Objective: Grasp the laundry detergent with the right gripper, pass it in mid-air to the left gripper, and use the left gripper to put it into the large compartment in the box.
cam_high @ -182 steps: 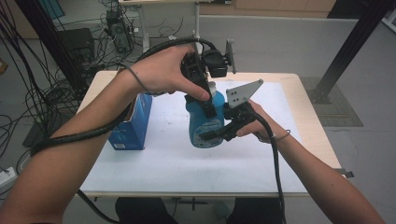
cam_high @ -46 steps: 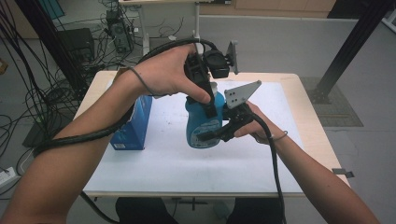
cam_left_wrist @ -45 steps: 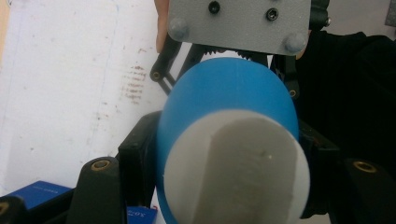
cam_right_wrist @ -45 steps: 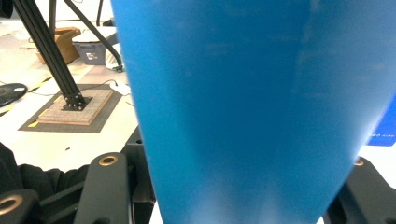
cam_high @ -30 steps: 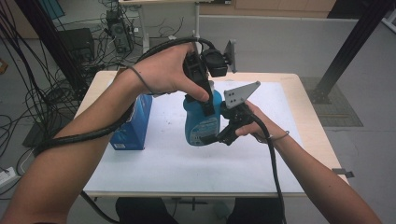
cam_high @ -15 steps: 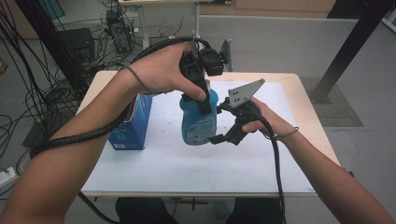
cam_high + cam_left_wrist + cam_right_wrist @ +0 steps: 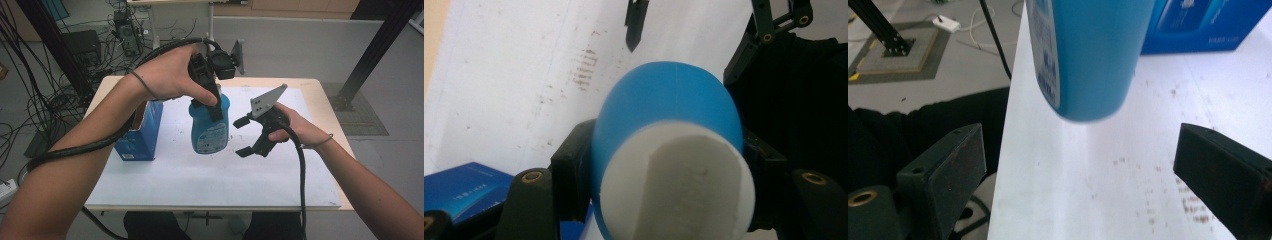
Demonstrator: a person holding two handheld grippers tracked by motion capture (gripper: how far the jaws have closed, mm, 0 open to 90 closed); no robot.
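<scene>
A blue bottle [image 7: 209,127] with a white cap [image 7: 679,185] hangs upright over the white table sheet [image 7: 200,185], apparently just off it. My left gripper [image 7: 216,107] comes down from above and is shut on the bottle's neck [image 7: 669,115], just below the cap. My right gripper [image 7: 241,136] stands a little to the right of the bottle. Its jaws have just been opening and nothing is between them. In the right gripper view the bottle's lower end [image 7: 1088,55] hangs ahead of the wide-apart pads [image 7: 948,175].
A dark blue box [image 7: 140,130] stands on the table left of the bottle, also seen as the box [image 7: 1208,25] behind it. The sheet bears small brown stains [image 7: 584,70]. Cables and black frame legs [image 7: 370,55] crowd the floor beyond the table.
My right gripper has come off the bottle's lower body, widened its jaws and drawn back to the right. The left gripper keeps the bottle in place.
</scene>
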